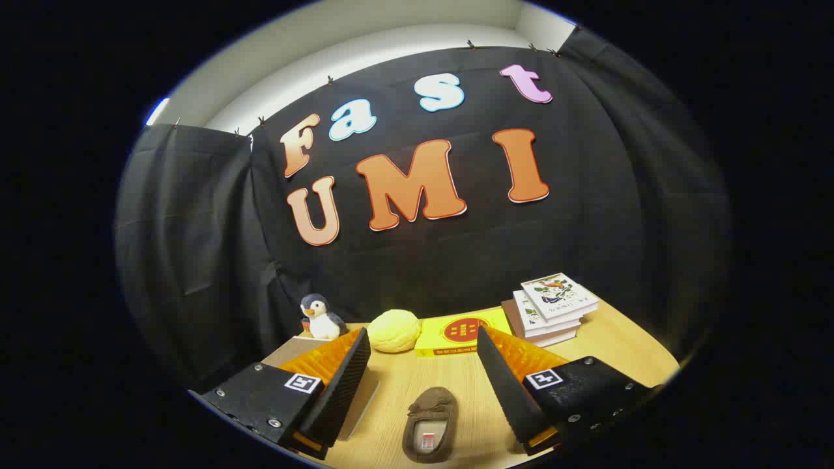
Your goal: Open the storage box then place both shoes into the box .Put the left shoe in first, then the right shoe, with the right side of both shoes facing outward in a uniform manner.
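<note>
from where i stand the gripper (pixel 423 381) hangs over the pale wooden table (pixel 619 345) with its jaws spread wide and nothing in them. a small brown suede moccasin shoe (pixel 430 423) lies on the wood between the fingers, opening up, untouched. i can't make out the second shoe or any box for certain; a flat grey slab (pixel 361 404) sits by one finger, maybe a lid. so i'd judge the job barely begun: box, then both shoes, all left.
</note>
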Demonstrator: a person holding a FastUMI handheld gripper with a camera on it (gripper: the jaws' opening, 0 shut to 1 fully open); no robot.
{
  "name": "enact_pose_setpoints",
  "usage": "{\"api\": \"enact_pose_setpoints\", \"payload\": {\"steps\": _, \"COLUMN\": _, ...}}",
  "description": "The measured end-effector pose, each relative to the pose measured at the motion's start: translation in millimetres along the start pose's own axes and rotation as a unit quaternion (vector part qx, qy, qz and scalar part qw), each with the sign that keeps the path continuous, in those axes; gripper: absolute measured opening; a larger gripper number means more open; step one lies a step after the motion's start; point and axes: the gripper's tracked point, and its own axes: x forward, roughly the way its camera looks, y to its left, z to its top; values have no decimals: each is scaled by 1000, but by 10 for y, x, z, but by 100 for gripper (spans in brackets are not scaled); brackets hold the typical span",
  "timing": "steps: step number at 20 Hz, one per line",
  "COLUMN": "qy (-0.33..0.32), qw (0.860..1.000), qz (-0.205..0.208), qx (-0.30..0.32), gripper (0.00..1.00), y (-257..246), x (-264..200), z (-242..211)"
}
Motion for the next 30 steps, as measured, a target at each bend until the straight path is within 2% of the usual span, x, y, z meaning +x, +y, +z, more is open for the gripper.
{"api": "enact_pose_setpoints", "payload": {"steps": 5, "qy": 17, "qw": 1000, "qz": 2, "qx": 20, "gripper": 98, "y": 2, "x": 58, "z": -115}}
{"api": "enact_pose_setpoints", "payload": {"steps": 14, "qy": 29, "qw": 999, "qz": 16, "qx": 15, "gripper": 98, "y": 106, "x": 141, "z": -192}}
{"api": "enact_pose_setpoints", "payload": {"steps": 22, "qy": 13, "qw": 999, "qz": -29, "qx": -44, "gripper": 98, "y": 8, "x": 179, "z": -205}}
{"api": "enact_pose_setpoints", "payload": {"steps": 24, "qy": 19, "qw": 999, "qz": -15, "qx": -39, "gripper": 98, "y": 79, "x": 204, "z": -245}}
{"api": "enact_pose_setpoints", "payload": {"steps": 26, "qy": 37, "qw": 999, "qz": 15, "qx": -20, "gripper": 98, "y": 198, "x": 245, "z": -353}}
{"api": "enact_pose_setpoints", "payload": {"steps": 30, "qy": 97, "qw": 988, "qz": 96, "qx": 67, "gripper": 98, "y": 510, "x": 413, "z": -727}}
